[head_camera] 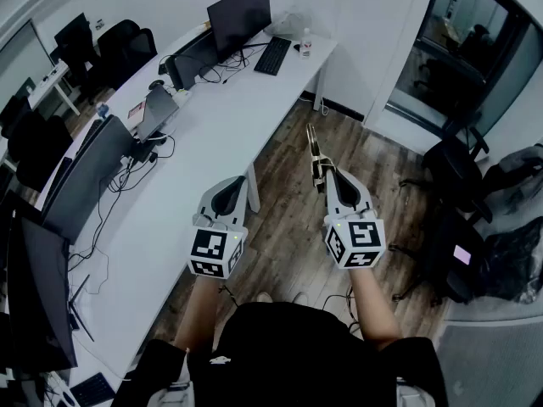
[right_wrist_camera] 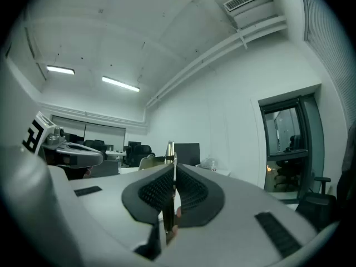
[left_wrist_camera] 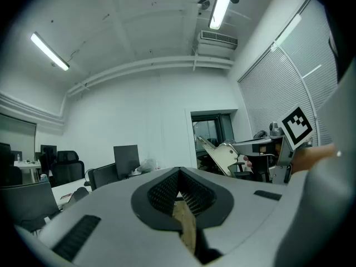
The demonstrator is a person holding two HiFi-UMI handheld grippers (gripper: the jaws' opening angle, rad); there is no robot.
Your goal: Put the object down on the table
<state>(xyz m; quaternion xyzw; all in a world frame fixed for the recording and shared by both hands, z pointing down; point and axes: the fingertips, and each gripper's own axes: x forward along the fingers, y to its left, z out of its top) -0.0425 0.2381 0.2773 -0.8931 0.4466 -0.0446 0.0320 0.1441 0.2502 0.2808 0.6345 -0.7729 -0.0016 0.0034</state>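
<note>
My right gripper (head_camera: pixel 330 176) is shut on a thin metal tool (head_camera: pixel 316 154) that sticks up past its jaws, over the wood floor and right of the white table (head_camera: pixel 216 134). In the right gripper view the tool (right_wrist_camera: pixel 170 149) shows as a narrow metal edge pinched between the closed jaws of the right gripper (right_wrist_camera: pixel 172 169). My left gripper (head_camera: pixel 231 183) is held beside it near the table's edge, with its jaws together and nothing between them. The left gripper view shows those closed jaws (left_wrist_camera: pixel 178 172) and, beyond them, the metal tool (left_wrist_camera: pixel 221 154) in the other gripper.
The long white table carries a black monitor (head_camera: pixel 240 9), a keyboard (head_camera: pixel 273 55), a laptop (head_camera: pixel 158 110) and cables. More screens (head_camera: pixel 85 176) line its left side. Office chairs (head_camera: pixel 127 45) stand at the back, bags (head_camera: pixel 488 244) on the right, and a glass door (head_camera: pixel 458 49) beyond.
</note>
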